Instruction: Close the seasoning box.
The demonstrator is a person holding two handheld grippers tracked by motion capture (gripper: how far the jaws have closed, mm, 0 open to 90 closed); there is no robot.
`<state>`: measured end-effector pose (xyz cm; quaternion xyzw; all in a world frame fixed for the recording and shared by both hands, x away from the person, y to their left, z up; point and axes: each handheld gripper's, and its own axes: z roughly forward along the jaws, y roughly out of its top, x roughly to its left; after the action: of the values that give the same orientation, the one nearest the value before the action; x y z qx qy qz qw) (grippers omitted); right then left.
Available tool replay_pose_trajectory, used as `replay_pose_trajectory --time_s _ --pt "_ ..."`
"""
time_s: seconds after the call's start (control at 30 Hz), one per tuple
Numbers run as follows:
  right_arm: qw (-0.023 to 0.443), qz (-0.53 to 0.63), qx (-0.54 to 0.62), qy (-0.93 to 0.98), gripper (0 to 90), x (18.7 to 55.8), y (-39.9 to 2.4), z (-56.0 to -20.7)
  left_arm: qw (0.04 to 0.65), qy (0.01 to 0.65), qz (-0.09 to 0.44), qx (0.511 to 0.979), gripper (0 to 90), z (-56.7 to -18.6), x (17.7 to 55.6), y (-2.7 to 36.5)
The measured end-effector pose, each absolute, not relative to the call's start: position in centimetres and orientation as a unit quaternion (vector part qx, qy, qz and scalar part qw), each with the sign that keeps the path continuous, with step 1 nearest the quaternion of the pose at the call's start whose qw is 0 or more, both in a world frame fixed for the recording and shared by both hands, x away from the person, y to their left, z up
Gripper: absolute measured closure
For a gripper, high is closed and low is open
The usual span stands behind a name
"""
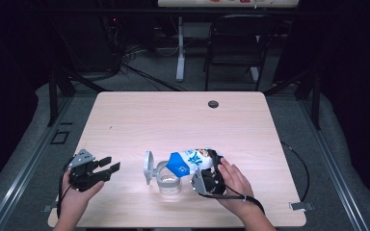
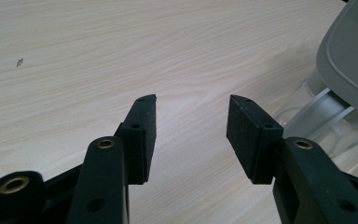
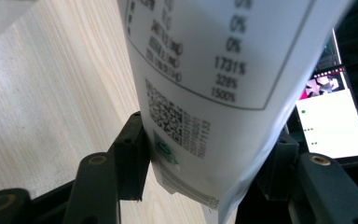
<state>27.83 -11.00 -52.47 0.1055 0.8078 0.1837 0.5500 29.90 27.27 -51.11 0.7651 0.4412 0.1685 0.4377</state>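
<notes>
A: Nearest the lens in the right gripper view are the right gripper's (image 3: 205,154) two black jaws, standing wide and pressed on either side of a white pouch (image 3: 214,70). You can read a QR code and a nutrition table on it.

B: From the high view that is a blue-and-white stand-up pouch (image 1: 190,163), tipped over with its blue end down over a clear container (image 1: 168,183) that sits near the front middle of the table (image 1: 173,115).

A: And the container's grey lid (image 1: 148,167)?

B: Swung up and standing to the container's left, so the mouth is open. The right hand (image 1: 233,180) holds the gripper just right of the container.

A: What of the left gripper (image 1: 99,168)?

B: Resting low on the table, well to the left of the container, its jaws spread with nothing between them. In the left gripper view only bare wood lies between the pads (image 2: 144,130), with the lid and clear wall at the far right edge.

A: So how far along?

B: By my reading, opening and picking up are done, and the pour is in hand. Whether anything has landed in the container I cannot tell. Righting the pouch, setting it down and shutting the lid look to be left.
</notes>
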Motion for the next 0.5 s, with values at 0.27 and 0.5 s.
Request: replay_pose_trajectory --time_s 0.27,0.5 --pt "0.571 0.153 0.084 0.802 45.6 27.54 -10.94 -52.74 0.436 0.442 0.168 0.765 53.0 -51.07 29.88 27.31" --pt "0.582 0.146 0.069 0.797 45.8 27.38 -10.72 -53.26 0.436 0.443 0.167 0.766 53.1 -51.12 29.89 27.29"
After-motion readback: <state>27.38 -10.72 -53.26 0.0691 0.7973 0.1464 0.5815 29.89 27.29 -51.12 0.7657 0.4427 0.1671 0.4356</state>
